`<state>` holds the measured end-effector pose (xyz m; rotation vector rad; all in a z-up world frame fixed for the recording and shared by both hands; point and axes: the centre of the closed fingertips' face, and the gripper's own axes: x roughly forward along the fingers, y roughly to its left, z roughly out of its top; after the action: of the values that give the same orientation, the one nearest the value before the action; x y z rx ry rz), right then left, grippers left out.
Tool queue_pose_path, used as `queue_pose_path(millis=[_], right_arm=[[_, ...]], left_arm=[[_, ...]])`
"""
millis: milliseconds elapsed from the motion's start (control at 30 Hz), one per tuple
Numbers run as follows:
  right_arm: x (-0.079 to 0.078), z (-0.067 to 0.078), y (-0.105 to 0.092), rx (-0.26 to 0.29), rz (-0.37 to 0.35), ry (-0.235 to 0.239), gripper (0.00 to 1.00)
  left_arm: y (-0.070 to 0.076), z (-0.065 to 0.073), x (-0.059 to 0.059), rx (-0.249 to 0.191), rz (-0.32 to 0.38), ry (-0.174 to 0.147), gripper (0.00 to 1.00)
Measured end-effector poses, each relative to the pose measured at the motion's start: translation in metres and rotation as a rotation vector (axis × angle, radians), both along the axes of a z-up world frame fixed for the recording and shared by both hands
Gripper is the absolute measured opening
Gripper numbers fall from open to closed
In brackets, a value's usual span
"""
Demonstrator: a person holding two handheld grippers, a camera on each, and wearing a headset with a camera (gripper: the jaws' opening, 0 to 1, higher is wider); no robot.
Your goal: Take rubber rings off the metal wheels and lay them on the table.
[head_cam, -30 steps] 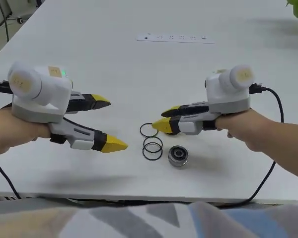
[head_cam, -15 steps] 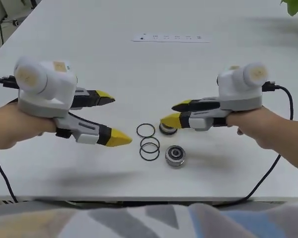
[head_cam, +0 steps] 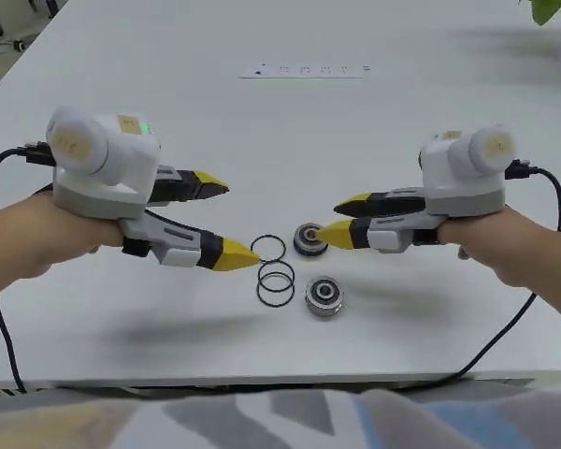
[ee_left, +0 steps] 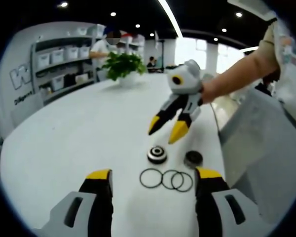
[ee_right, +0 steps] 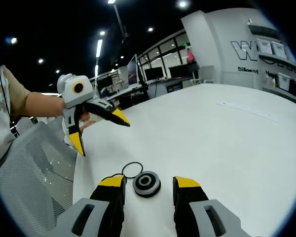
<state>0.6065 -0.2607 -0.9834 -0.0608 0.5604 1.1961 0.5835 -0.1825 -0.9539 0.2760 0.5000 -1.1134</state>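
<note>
wall lettering (ee_right: 247, 50) begins "w"; three rubber rings (head_cam: 274, 272) lie on table (head_cam: 374, 131).

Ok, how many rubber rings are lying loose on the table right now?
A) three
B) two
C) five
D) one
A: three black rubber rings lie flat on the table beside the two metal wheels, and two of them overlap.
</note>
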Motion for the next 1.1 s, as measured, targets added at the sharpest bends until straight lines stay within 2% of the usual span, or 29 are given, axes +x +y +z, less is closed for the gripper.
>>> queue_pose_path(millis=[567,1100], right_arm=[[-0.008,-0.019,-0.002,-0.045,0.039,-0.027,0.29],[-0.013,-0.027,-0.002,-0.058,0.047,-0.042,0.21]], left_arm=[[-0.019,-0.01,0.008,0.0,-0.016,0.008,0.6],[-0.043,-0.022,0.01,0.001,-0.028,0.023,0.52]])
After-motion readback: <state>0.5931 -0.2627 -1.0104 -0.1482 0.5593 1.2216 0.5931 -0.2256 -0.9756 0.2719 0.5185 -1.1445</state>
